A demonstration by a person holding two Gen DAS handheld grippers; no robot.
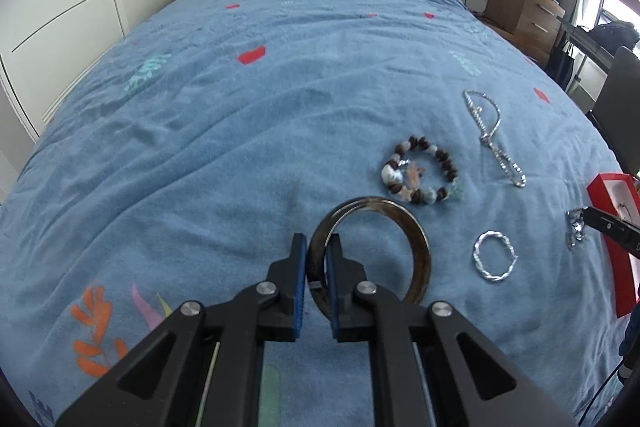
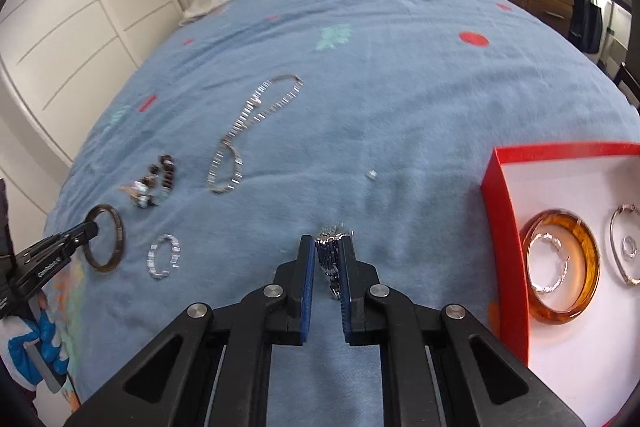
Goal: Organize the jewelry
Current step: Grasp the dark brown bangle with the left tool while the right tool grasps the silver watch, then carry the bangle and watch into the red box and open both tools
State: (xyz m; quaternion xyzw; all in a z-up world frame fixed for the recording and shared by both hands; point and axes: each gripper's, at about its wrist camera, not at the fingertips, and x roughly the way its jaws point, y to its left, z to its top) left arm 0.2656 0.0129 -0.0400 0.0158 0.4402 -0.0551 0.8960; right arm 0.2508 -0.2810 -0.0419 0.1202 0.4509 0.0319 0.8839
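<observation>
- Fingers of your left gripper (image 1: 317,259) are pinching the rim of the dark bangle (image 1: 416,247), tilting it off the bedspread (image 1: 240,147).
- Your right gripper (image 2: 327,259) is squeezing a silver link bracelet (image 2: 330,251), just left of the red box (image 2: 500,227).
- Inside the box, an amber bangle (image 2: 592,267) and two silver pieces are already lying.
- On the bed, the beaded bracelet (image 1: 420,169), twisted silver ring (image 1: 495,256) and long chain (image 1: 494,139) are waiting.

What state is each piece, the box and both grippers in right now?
left gripper: shut on dark bangle.
right gripper: shut on metal link bracelet.
beaded bracelet: loose on bedspread.
long silver chain: loose, stretched out.
twisted silver bangle: loose, flat.
red box: open, holding amber bangle and silver pieces.
</observation>
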